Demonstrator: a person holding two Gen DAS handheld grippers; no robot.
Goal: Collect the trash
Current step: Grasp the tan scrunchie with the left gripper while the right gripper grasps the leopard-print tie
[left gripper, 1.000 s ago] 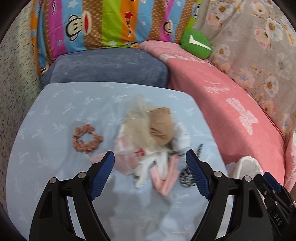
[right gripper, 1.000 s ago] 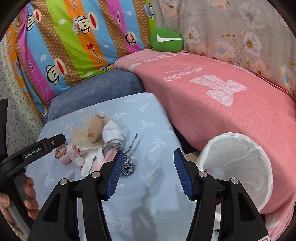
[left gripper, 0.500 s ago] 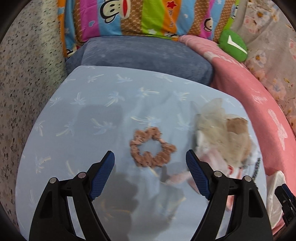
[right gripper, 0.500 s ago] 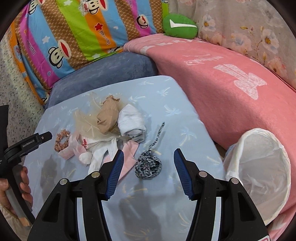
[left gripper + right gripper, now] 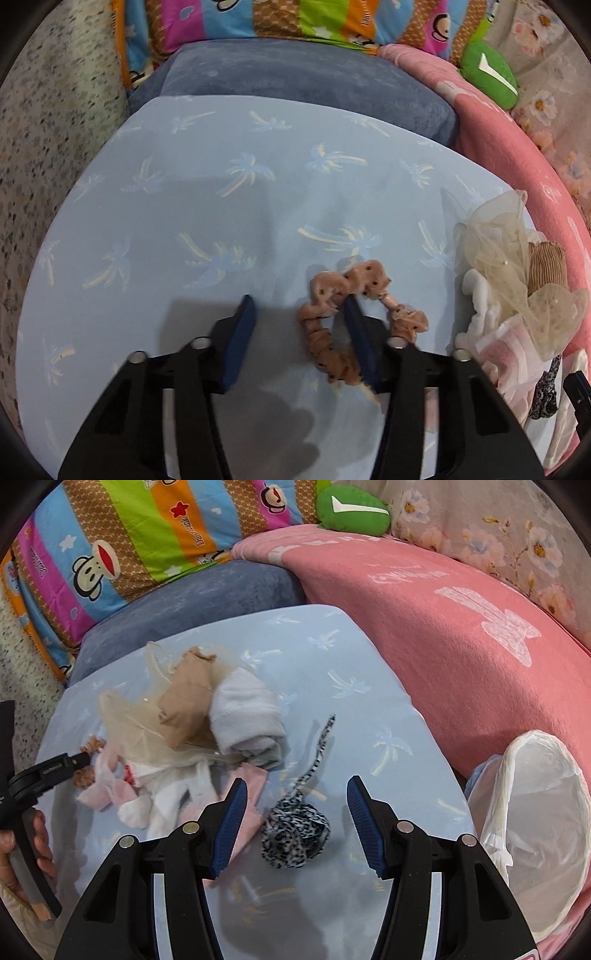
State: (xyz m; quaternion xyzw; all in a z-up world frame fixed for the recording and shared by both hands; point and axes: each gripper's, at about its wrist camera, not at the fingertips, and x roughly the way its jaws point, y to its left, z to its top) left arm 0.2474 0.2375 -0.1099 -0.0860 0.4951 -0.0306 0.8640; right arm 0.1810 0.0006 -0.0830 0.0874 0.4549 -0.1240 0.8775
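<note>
1. Setting: a light-blue palm-print sheet (image 5: 221, 206) is spread over a cushion-like surface, w/ a dark blue cushion (image 5: 295, 81) along its far edge, a striped monkey-print pillow (image 5: 129, 542) behind that, a pink blanket (image 5: 443, 627) along the right edge & a green pillow (image 5: 351, 511) at the back.
2. Left gripper (image 5: 297, 308): jaws are held fairly wide, low over the sheet near its near edge. The right finger is set inside the loop of a pink-brown scrunchie (image 5: 332, 321), so the loop's left side is seen between the two fingers; nothing is clamped.
3. Right gripper (image 5: 295, 799): jaws are spread wide, w/ a black-white leopard-print scrunchie (image 5: 293, 834) seen between the fingers on the sheet, untouched as far as can be told.
4. A heap of cloth bits (image 5: 192, 731) (beige tulle, tan sock, white sock, pink pieces) is seen mid-sheet, just left of the leopard scrunchie.
5. A white-lined trash bin (image 5: 535, 812) is seen just off the sheet's right edge, against the blanket.
</note>
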